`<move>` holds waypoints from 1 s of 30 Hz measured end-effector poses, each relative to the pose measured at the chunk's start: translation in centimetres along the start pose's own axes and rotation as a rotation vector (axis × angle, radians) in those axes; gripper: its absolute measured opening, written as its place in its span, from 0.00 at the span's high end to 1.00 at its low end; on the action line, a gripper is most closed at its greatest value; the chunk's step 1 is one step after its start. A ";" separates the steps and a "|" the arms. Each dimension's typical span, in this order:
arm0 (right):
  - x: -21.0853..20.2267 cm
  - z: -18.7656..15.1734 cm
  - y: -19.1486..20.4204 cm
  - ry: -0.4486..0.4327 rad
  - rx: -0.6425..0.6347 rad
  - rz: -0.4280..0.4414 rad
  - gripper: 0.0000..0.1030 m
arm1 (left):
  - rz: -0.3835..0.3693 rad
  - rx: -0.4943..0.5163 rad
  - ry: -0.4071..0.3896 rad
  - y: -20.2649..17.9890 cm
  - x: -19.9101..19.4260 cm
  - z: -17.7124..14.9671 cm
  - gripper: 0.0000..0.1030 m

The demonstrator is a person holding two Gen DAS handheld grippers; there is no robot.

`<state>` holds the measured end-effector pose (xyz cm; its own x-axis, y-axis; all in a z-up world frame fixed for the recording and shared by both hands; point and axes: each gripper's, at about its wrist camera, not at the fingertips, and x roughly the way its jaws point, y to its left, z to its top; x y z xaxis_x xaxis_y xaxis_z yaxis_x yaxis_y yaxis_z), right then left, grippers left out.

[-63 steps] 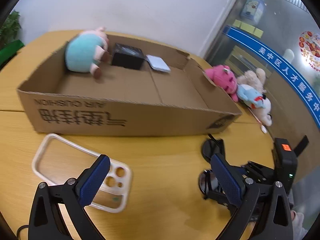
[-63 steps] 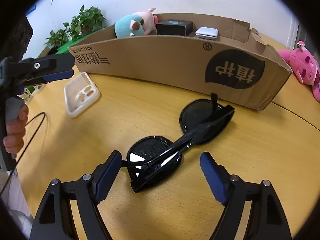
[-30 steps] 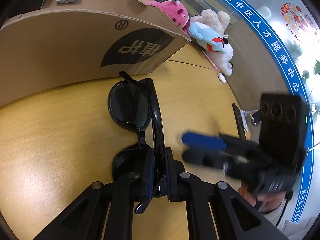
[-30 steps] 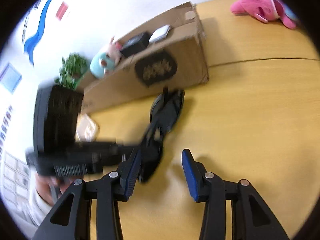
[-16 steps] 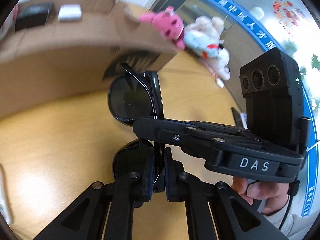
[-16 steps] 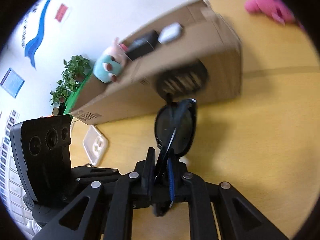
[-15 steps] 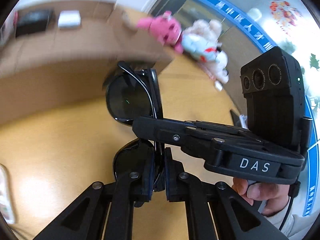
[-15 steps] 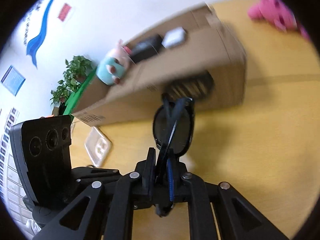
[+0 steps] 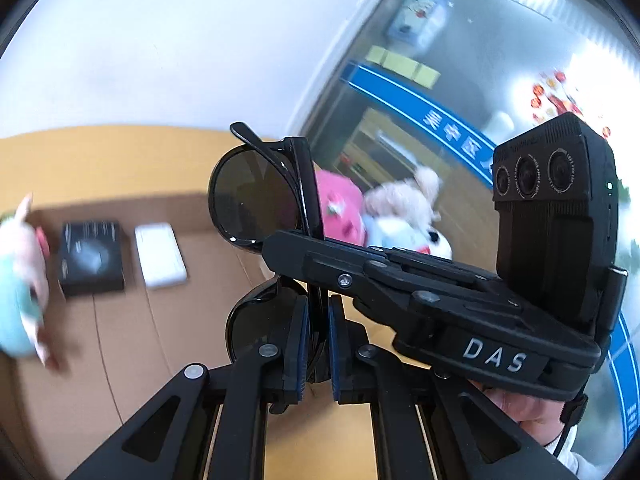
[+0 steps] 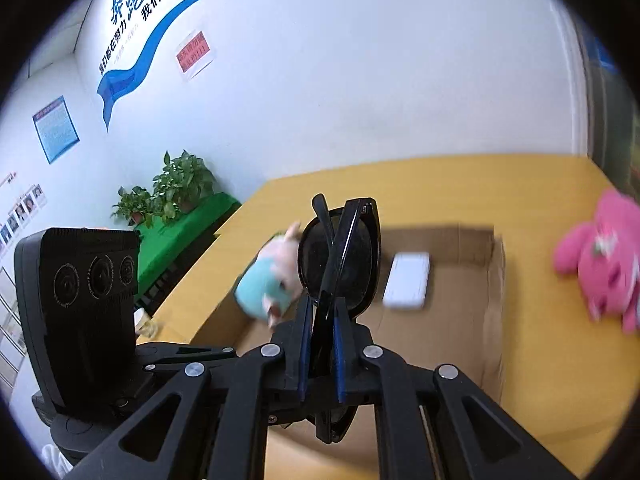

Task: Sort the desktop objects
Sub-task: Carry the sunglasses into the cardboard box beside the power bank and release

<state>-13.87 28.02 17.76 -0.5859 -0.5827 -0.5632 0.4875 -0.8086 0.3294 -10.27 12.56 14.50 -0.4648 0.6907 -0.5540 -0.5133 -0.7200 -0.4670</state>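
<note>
The sunglasses have come up off the surface since the earlier views — two seconds ago they lay flat in front of the cardboard box, and now both tools carry them in the air above its open top. The left hand-held gripper is clenched on the folded frame, and the right hand-held gripper, whose jaws have just been closing, is clamped on the frame too, crossing over the left one from the side. That puts the task at the carry stage, with only lowering and letting go left, by my reading. Inside the box beyond lie a black case, a white case and a teal plush — the bare cardboard in front of them looks the safest landing spot. Farther off, a pink plush rests on the surface outside the box, well apart from the path.
</note>
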 end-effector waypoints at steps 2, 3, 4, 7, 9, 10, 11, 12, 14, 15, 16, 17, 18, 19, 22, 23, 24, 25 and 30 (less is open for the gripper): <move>1.4 2.2 -0.9 0.014 -0.011 -0.013 0.91 | -0.003 -0.027 0.012 1.9 1.4 2.6 0.94; 2.7 3.3 -1.6 0.030 -0.005 -0.023 0.91 | -0.010 -0.045 0.025 3.1 2.4 3.8 0.94; 3.7 4.1 -2.3 0.046 0.001 -0.035 0.91 | -0.016 -0.062 0.042 4.3 3.7 4.9 0.94; 7.7 5.8 -5.1 0.107 0.034 -0.073 0.91 | -0.029 -0.117 0.100 7.6 7.8 6.5 0.95; 11.0 6.1 -7.7 0.160 0.086 -0.083 0.91 | -0.036 -0.172 0.152 10.0 11.0 6.9 0.95; 12.3 5.8 -8.8 0.188 0.107 -0.089 0.92 | -0.040 -0.198 0.179 11.2 12.6 6.8 0.95; 14.1 5.4 -10.4 0.221 0.136 -0.099 0.92 | -0.043 -0.223 0.204 12.3 14.1 6.8 0.95; 15.5 5.0 -11.5 0.245 0.158 -0.104 0.92 | -0.045 -0.250 0.236 13.4 15.8 6.5 0.95; 17.8 4.0 -13.6 0.290 0.199 -0.120 0.92 | -0.045 -0.293 0.289 15.0 18.7 5.6 0.95; 18.8 3.3 -14.5 0.312 0.221 -0.126 0.92 | -0.044 -0.307 0.309 15.6 19.8 5.3 0.95; 19.7 2.8 -15.3 0.331 0.244 -0.132 0.92 | -0.047 -0.322 0.335 16.1 21.0 4.9 0.95; 20.4 2.2 -16.2 0.346 0.265 -0.142 0.92 | -0.050 -0.334 0.361 16.5 22.1 4.5 0.95; 21.0 1.6 -17.0 0.360 0.283 -0.149 0.92 | -0.050 -0.346 0.380 16.8 23.0 4.2 0.95; 21.4 1.1 -17.7 0.370 0.296 -0.150 0.92 | -0.055 -0.361 0.396 17.1 23.9 3.9 0.95; 22.2 -0.1 -19.2 0.395 0.312 -0.168 0.92 | -0.069 -0.395 0.424 17.3 25.7 2.8 0.95; 22.3 -0.2 -19.5 0.401 0.311 -0.177 0.92 | -0.074 -0.403 0.429 17.5 26.0 2.6 0.95; 22.4 -0.4 -19.7 0.405 0.307 -0.187 0.92 | -0.078 -0.413 0.437 17.6 26.5 2.4 0.95; 22.5 -0.5 -19.8 0.407 0.304 -0.192 0.92 | -0.078 -0.417 0.440 17.6 26.7 2.3 0.95; 22.9 -0.8 -19.9 0.411 0.292 -0.208 0.92 | -0.065 -0.449 0.463 17.6 27.0 1.9 0.91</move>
<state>-36.47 30.80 -2.25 -0.3206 -0.3757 -0.8695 0.1538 -0.9264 0.3436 -33.23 18.61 -7.38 -0.0320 0.7056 -0.7079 -0.1320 -0.7050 -0.6968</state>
